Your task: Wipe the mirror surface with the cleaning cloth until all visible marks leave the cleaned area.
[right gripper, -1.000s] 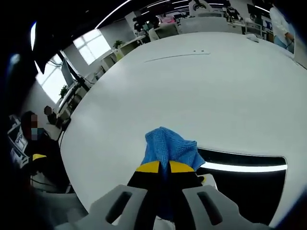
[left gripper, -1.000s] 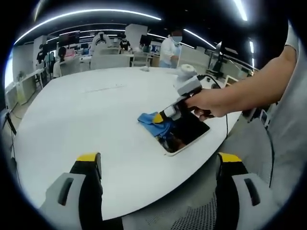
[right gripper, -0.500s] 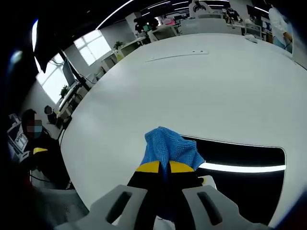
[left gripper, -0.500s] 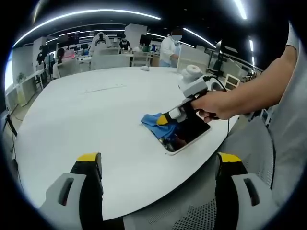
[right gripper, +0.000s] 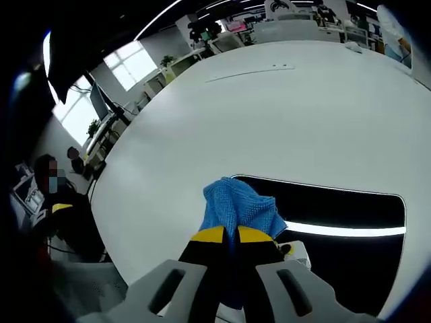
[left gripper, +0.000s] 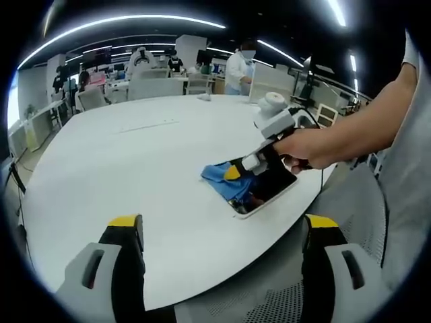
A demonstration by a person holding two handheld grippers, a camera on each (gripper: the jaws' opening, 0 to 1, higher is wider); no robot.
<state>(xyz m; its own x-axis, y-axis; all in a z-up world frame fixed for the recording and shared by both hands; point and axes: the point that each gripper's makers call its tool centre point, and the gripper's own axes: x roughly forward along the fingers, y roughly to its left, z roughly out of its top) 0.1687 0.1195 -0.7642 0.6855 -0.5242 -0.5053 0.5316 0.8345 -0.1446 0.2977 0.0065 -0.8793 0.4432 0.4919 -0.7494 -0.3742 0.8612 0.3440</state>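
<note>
A dark rectangular mirror (left gripper: 271, 186) (right gripper: 350, 229) with a pale frame lies flat near the white table's near right edge. A blue cleaning cloth (right gripper: 237, 207) (left gripper: 222, 176) rests on the mirror's left end, bunched up. My right gripper (right gripper: 225, 235) (left gripper: 233, 173) is shut on the cloth, pressing it down on the mirror; a person's hand (left gripper: 306, 146) holds it. My left gripper (left gripper: 222, 232) stands wide open, low over the table's near edge, well short of the mirror, with nothing between its jaws.
The round white table (left gripper: 128, 155) spreads far to the left and back. A mesh chair seat (left gripper: 269, 303) sits below the near edge. Desks, monitors and people (left gripper: 237, 70) stand in the office behind. Another person (right gripper: 50, 182) sits at the left.
The right gripper has slid the cloth farther along the mirror, so more dark glass shows around it. The left gripper has stayed put and open.
</note>
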